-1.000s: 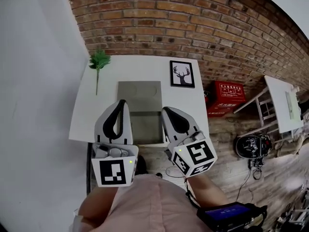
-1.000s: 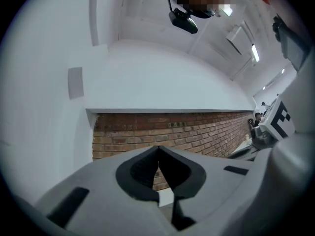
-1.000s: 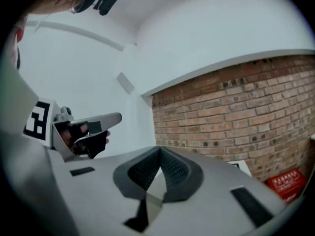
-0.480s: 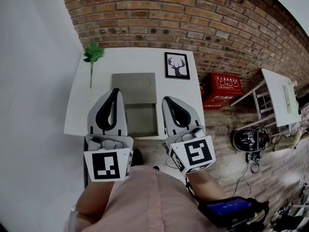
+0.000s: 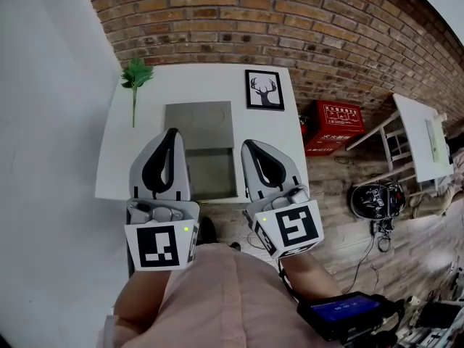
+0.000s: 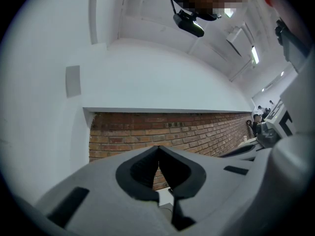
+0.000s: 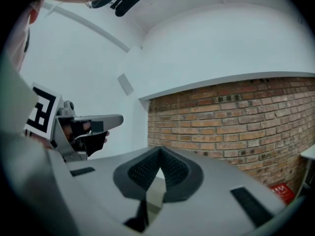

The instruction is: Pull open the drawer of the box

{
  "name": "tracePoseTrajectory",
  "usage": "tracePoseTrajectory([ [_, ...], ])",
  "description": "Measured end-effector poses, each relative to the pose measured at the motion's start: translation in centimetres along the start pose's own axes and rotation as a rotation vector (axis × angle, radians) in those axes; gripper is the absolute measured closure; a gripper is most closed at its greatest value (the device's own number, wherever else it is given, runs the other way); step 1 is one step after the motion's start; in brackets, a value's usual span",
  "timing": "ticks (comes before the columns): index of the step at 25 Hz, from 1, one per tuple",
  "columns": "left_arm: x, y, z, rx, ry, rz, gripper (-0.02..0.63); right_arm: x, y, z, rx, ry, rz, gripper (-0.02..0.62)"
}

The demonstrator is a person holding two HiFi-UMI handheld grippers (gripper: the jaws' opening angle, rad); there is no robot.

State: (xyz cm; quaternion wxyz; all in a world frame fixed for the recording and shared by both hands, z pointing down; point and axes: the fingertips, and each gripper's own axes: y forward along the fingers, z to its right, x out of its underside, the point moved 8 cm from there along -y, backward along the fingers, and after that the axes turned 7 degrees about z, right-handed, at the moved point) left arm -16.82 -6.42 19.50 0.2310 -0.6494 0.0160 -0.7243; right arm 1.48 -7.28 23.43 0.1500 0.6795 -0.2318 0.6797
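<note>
Staying clenched on nothing, the left gripper and right gripper hover much as before. Between them the drawer juts toward 6 o'clock from the box on the white table, so the pull looks finished.

Pale pink shirt; light-grey left claw and right claw, black-padded, each bearing a black-and-white marker cube.
</note>
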Motion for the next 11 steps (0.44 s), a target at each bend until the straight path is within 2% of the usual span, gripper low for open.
tracePoseTrajectory([
  [11, 0.27, -0.06, 0.08, 0.009, 0.002, 0.003, 0.598, 0.15, 0.03, -0.27, 0.002, -0.011, -0.004, 0.592],
])
